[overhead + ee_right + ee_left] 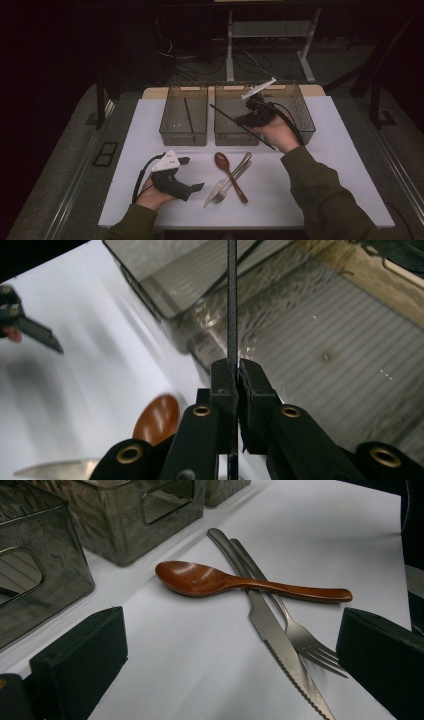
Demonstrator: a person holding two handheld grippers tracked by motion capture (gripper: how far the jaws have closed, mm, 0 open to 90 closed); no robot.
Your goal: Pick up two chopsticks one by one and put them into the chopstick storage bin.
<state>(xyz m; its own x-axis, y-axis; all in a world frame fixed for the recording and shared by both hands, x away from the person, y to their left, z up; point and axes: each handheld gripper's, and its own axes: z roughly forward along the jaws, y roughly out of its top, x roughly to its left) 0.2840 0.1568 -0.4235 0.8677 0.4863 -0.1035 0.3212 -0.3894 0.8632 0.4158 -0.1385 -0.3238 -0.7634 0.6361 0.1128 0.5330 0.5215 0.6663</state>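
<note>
High view: the right tool [250, 119] is clamped on a black chopstick [231, 121], slanted over the middle bin [235, 140]. Held near one end, it could pivot and catch the rim, missing. The left tool [191, 174] rests open, holding nothing, on the surface [320, 170].

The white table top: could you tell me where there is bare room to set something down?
The white table top is bare right of the wooden spoon, knife and fork, beyond the right sleeve. Another bare strip lies left of the left bin, above the left gripper. It is crowded at the middle, around the cutlery and the right gripper holding a black chopstick.
</note>
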